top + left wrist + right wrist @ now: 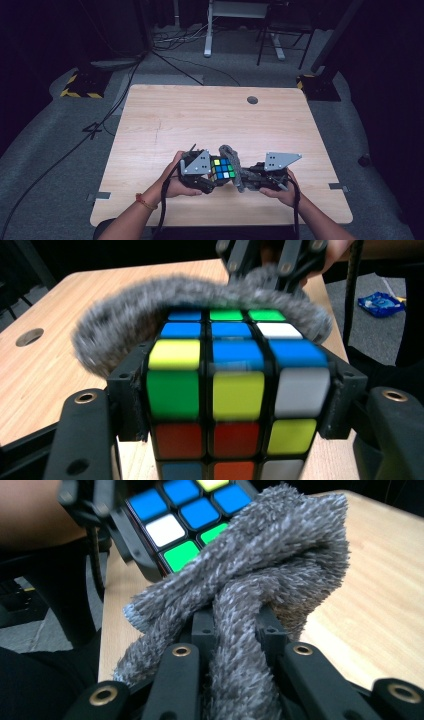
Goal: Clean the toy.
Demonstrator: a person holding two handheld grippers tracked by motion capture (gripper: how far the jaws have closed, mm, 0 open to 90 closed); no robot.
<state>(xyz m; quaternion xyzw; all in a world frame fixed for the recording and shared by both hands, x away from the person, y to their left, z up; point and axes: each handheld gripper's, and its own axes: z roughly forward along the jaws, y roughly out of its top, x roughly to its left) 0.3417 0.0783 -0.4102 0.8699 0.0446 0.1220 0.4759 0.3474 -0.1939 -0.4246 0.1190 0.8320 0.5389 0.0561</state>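
Cube (222,169) clamped in left tongs (209,176), raised off counter (200,115). Right tongs (246,181) closed on grey cloth (235,165), draped against cube's far face. Recommend firm, steady clamp; wipe with short strokes, avoiding layer rotation.

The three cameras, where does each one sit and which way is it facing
High view: above the person's side, looking forward and down on the table; forearms, left gripper, right gripper.
Left gripper view: on the left gripper, looking along its jaws shut on the puzzle cube.
Right gripper view: on the right gripper, its jaws pinching the grey cloth.
All views share cube and cloth.
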